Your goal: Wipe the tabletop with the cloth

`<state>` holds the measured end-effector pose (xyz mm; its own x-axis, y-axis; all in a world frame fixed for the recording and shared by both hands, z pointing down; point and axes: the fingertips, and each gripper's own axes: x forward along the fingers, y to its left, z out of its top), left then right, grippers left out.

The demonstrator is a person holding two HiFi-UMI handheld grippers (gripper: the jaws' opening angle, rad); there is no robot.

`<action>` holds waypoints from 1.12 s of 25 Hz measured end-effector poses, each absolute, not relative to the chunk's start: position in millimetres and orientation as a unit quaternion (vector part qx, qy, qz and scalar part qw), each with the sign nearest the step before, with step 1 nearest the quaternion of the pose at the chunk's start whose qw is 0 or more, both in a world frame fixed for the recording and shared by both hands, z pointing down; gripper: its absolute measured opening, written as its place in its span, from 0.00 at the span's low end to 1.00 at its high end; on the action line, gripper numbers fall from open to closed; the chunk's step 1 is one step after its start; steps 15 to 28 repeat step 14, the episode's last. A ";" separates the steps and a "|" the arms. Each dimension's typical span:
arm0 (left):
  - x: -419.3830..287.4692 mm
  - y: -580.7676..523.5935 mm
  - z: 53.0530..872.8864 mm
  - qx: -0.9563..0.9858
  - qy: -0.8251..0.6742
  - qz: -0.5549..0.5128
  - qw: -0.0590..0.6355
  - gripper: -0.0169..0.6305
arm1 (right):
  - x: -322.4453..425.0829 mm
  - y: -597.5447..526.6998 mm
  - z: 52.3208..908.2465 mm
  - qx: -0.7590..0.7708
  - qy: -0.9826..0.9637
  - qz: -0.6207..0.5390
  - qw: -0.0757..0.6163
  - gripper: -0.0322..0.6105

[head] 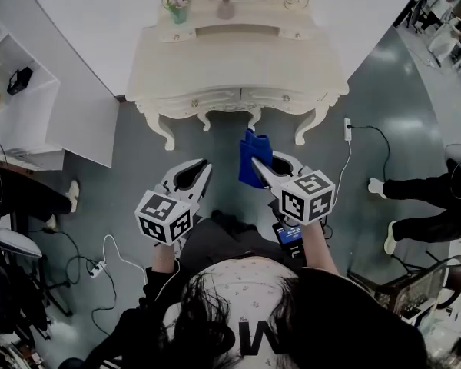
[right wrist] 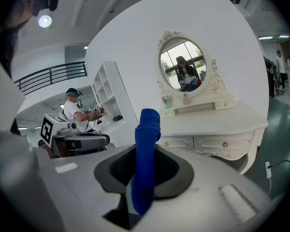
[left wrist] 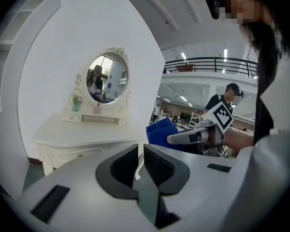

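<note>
The blue cloth (head: 254,157) hangs folded in my right gripper (head: 261,165), which is shut on it; in the right gripper view the cloth (right wrist: 146,153) stands up between the jaws. My left gripper (head: 205,167) is shut with nothing in it, level with the right one and to its left; in its own view the jaws (left wrist: 140,162) nearly touch. Both are held in the air in front of the cream dressing table (head: 238,71), short of its front edge. The tabletop (right wrist: 217,119) lies bare ahead. From the left gripper view the cloth (left wrist: 160,133) and the right gripper (left wrist: 193,136) show at the right.
On the table's back shelf stand an oval mirror (right wrist: 183,71), a small green cup (head: 178,9) and a small pot (head: 226,8). A white shelf unit (head: 31,106) stands to the left. Cables and a power strip (head: 97,268) lie on the floor; a person's legs (head: 426,202) are at right.
</note>
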<state>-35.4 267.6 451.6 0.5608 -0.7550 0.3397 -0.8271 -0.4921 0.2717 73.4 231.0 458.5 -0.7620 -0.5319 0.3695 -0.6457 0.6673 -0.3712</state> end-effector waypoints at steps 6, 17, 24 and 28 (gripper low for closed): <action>-24.2 268.0 456.2 0.857 -0.463 0.094 0.208 0.05 | 88.7 230.8 460.8 0.329 -0.904 0.248 0.113 0.18; -26.4 264.6 463.0 0.846 -0.472 0.104 0.223 0.05 | 94.1 225.8 462.4 0.331 -0.903 0.249 0.114 0.18; -26.4 264.6 463.0 0.846 -0.472 0.104 0.223 0.05 | 94.1 225.8 462.4 0.331 -0.903 0.249 0.114 0.18; -26.4 264.6 463.0 0.846 -0.472 0.104 0.223 0.05 | 94.1 225.8 462.4 0.331 -0.903 0.249 0.114 0.18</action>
